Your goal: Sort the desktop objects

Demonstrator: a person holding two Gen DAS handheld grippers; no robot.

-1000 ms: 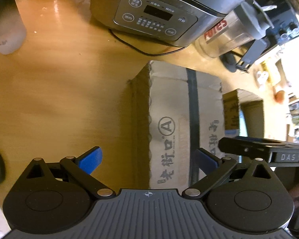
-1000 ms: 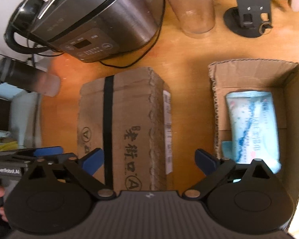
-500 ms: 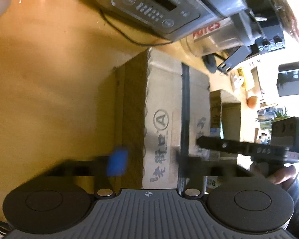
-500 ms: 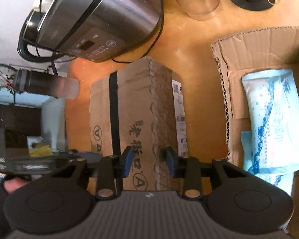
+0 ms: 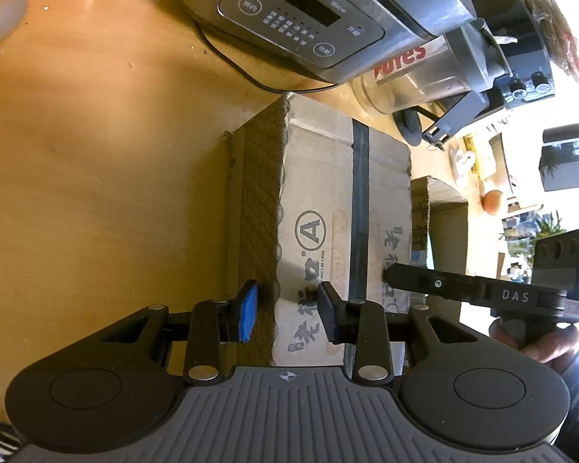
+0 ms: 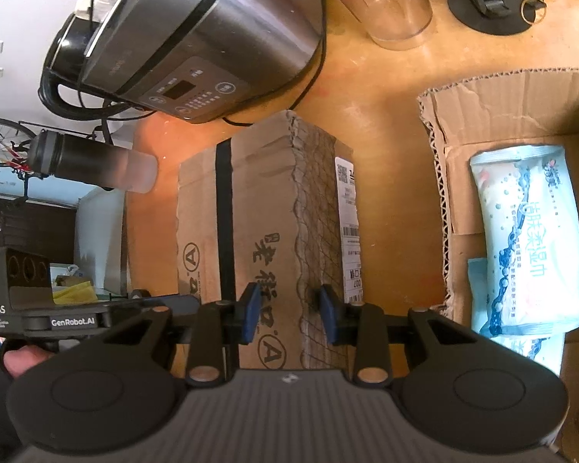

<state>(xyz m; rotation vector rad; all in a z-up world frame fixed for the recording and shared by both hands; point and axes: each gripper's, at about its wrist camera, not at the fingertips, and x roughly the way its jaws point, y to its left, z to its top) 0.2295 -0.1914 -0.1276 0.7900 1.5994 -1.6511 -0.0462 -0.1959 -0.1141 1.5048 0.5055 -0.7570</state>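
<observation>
Worktop (image 5: 77, 154) is glossy honey-coloured wood. The closed box (image 5: 328, 200) is rough matt cardboard with ragged corrugated edges, the cooker (image 6: 220, 38) is brushed metal, and the wipes pack (image 6: 529, 239) is shiny plastic film.

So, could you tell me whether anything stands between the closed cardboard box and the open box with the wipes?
Nothing visible does. Only bare tabletop separates the closed cardboard box from the open box holding the wipes. Both tongs, left and right, are shut at its upper edges.
</observation>
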